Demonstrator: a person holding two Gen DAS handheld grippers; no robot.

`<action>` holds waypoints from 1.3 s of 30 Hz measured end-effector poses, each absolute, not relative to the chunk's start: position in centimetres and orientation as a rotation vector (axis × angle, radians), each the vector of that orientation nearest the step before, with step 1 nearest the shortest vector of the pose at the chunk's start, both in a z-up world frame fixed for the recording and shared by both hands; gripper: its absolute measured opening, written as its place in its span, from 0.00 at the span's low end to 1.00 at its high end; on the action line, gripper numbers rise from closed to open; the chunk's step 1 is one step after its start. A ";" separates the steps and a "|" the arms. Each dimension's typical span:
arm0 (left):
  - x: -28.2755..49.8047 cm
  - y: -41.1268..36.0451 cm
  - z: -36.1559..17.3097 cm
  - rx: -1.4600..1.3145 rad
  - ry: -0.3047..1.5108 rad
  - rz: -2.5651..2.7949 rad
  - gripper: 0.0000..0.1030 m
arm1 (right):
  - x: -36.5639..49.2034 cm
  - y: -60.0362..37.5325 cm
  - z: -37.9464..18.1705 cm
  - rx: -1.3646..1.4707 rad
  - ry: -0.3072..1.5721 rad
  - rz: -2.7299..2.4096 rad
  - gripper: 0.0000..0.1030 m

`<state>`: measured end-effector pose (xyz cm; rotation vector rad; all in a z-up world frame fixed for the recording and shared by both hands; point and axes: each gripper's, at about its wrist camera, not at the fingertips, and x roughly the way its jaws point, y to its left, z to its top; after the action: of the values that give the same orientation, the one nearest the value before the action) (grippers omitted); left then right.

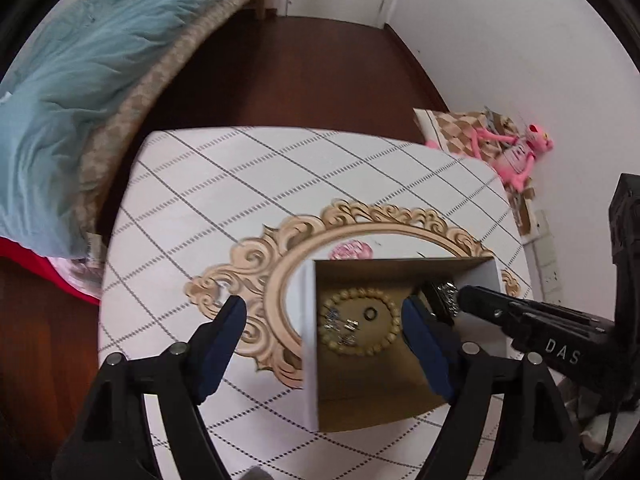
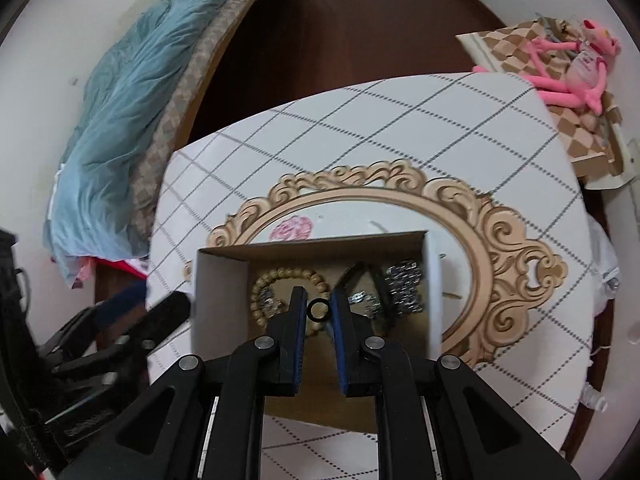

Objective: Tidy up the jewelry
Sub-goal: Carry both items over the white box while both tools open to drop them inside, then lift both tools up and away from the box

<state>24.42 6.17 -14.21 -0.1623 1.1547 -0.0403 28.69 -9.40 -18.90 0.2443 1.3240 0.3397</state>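
An open cardboard box (image 1: 310, 344) (image 2: 218, 292) stands on the table. It holds a wooden bead bracelet (image 1: 390, 334) (image 2: 276, 276), small silver pieces (image 1: 340, 328) (image 2: 362, 300), a silver chain watch (image 2: 404, 284) (image 1: 446, 300) and a small black ring (image 1: 370, 313). My left gripper (image 1: 322, 314) is open, its fingers astride the box's left wall. My right gripper (image 2: 319, 307) is over the box, shut on the black ring (image 2: 318, 309), which sits between its blue pads. The right gripper also shows in the left wrist view (image 1: 464, 294), reaching into the box from the right.
The table (image 1: 240, 184) (image 2: 420, 128) has a white grid-pattern cloth with an ornate gold oval print (image 2: 500, 240). A bed with blue bedding (image 1: 80, 80) lies to the left. A pink plush toy (image 1: 516, 156) (image 2: 576, 72) lies on a checkered stand beyond the table's right edge.
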 end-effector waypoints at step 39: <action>9.5 4.7 -2.4 -0.047 0.946 0.108 0.97 | 10.5 -12.8 -4.7 -0.026 0.982 0.034 0.95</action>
<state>9.55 4.73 -2.45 -0.0469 0.9465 0.1075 10.51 -12.79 -4.67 -0.0258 0.9819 0.0335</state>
